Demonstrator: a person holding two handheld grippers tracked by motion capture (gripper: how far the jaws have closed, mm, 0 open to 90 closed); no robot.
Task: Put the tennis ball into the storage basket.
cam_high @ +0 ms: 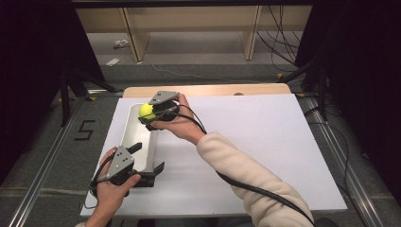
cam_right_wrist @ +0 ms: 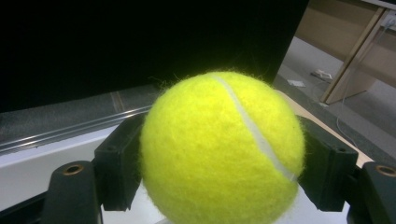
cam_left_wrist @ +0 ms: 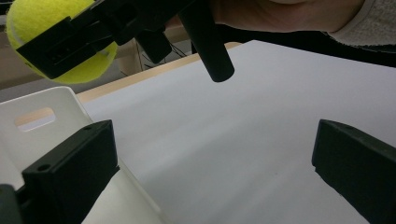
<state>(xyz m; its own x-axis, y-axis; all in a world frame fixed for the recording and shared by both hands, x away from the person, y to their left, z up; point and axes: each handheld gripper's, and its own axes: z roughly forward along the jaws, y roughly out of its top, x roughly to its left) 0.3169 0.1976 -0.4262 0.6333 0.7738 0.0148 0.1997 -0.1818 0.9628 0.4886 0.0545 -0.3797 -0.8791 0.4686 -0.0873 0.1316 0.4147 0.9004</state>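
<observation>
A yellow tennis ball (cam_high: 146, 110) is pinched between the two black jaws of the right gripper (cam_high: 152, 113), held above the far end of a long white tray (cam_high: 134, 124) on the white table (cam_high: 265, 142). The left gripper (cam_high: 149, 160) sits at the tray's near end, its jaws spread wide, one over the tray (cam_left_wrist: 28, 140) and one over the table.

The tennis ball (cam_right_wrist: 219, 149) clamped in the right hand-held gripper (cam_high: 150, 115) is fuzzy yellow felt with a smooth white seam. Both jaws beside it look like matt black plastic. Below that gripper, the tray (cam_high: 130, 130) is smooth, slightly glossy white plastic; the counter (cam_high: 265, 142) is matt white with a wood edge. The sleeve (cam_high: 246, 175) is soft fleece.
</observation>
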